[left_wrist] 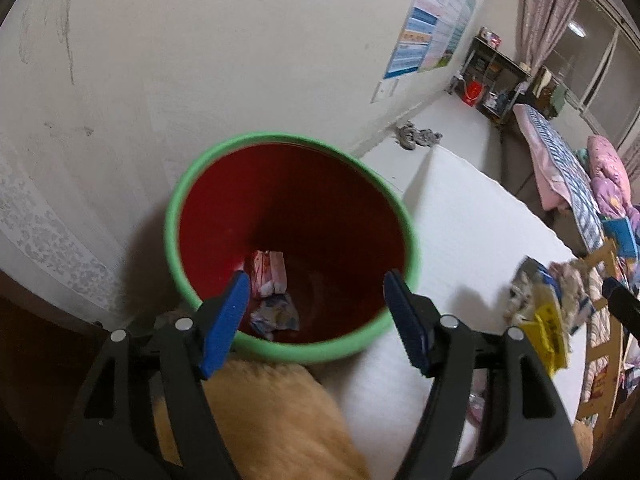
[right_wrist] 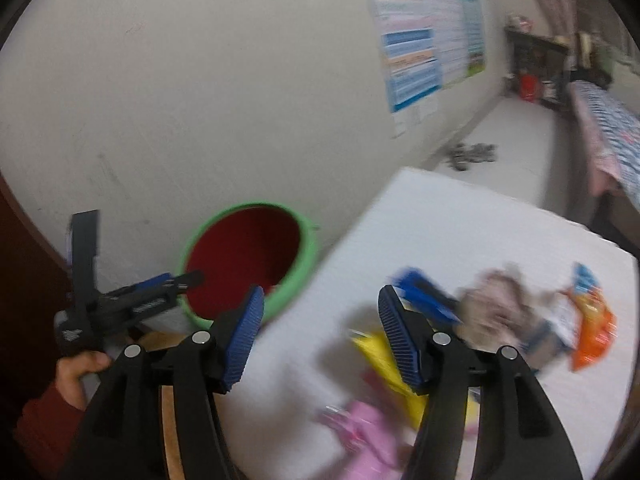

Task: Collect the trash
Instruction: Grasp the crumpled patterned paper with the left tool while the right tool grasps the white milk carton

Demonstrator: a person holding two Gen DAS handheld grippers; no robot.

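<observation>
The left gripper (left_wrist: pixel 316 308) is held over the green-rimmed bin (left_wrist: pixel 176 204), jaws apart and empty; crumpled wrappers (left_wrist: pixel 272 296) are seen at the bin's bottom, so a drop appears to be done. The right gripper (right_wrist: pixel 320 320) is poised above the white desk (right_wrist: pixel 460 232), jaws apart, nothing clamped. A fresh pick is judged next: the yellow packet (right_wrist: pixel 376 356) just below must be straddled and clamped.
</observation>
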